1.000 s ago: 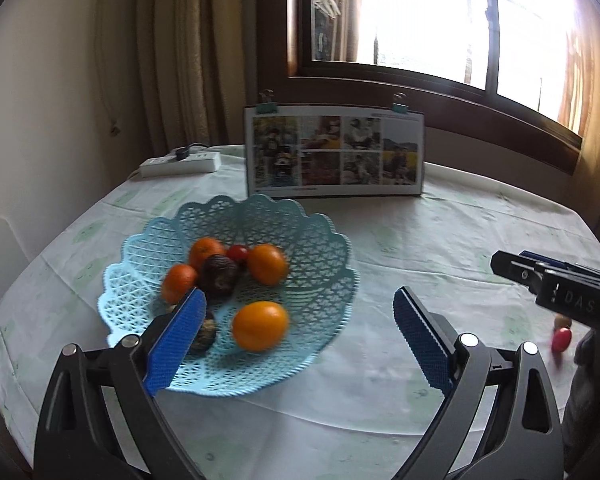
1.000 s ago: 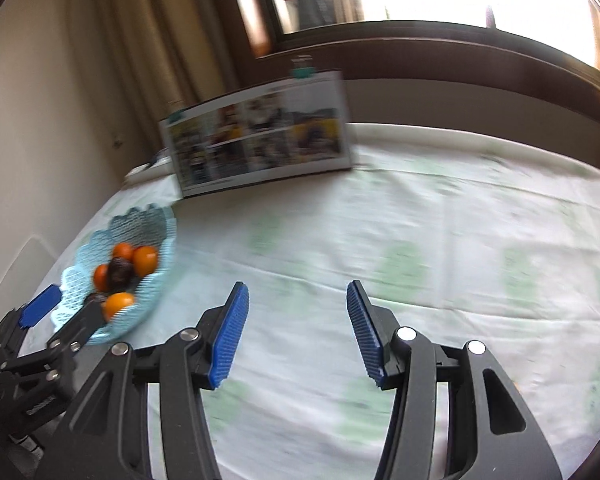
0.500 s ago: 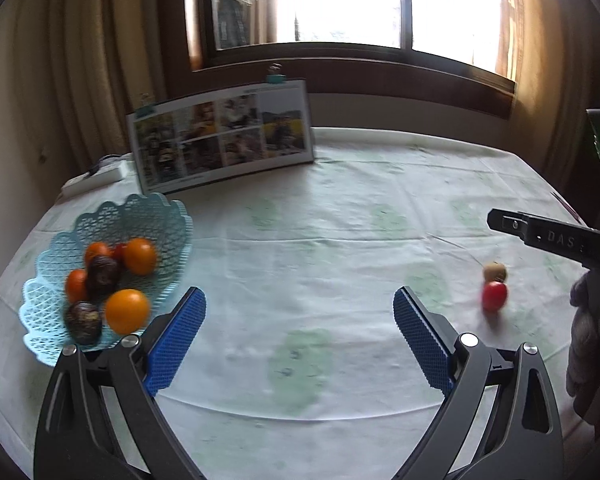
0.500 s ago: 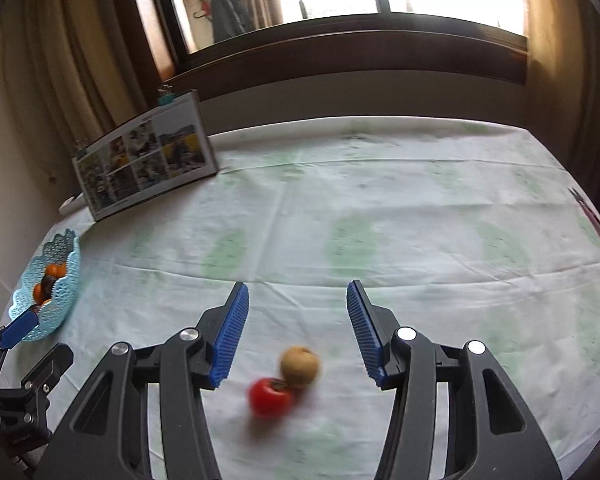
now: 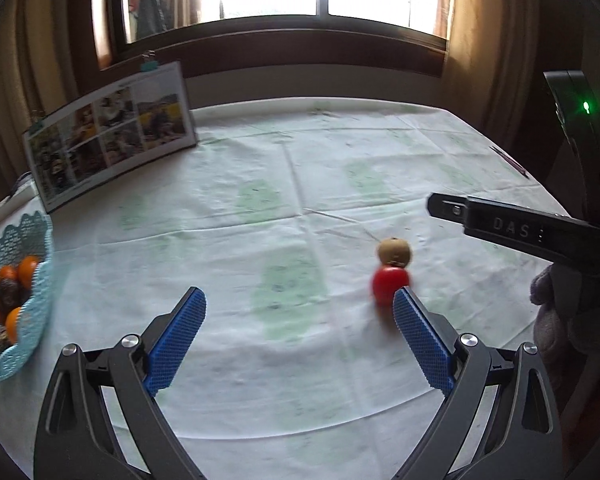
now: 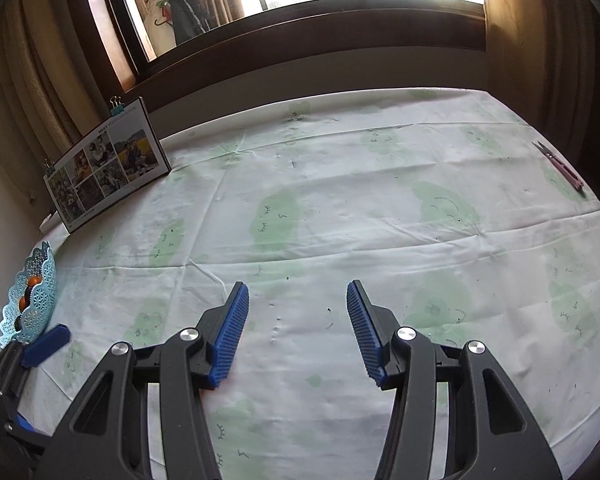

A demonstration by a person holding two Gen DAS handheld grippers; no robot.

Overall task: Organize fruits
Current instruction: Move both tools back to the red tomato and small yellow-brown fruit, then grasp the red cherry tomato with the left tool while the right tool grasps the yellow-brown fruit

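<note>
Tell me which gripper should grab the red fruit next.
Left. The left gripper is open, with the red fruit just off its right fingertip. The right gripper, also open, shows only bare tablecloth.

We see the blue basket (image 5: 18,304) cut off by the left edge of the left wrist view, so part of its fruit is out of sight. The red fruit (image 5: 389,285) is blurred, its lower right hidden behind a blue pad (image 5: 420,340). In the right wrist view, the basket's fruit (image 6: 30,292) shows too small to name.
</note>
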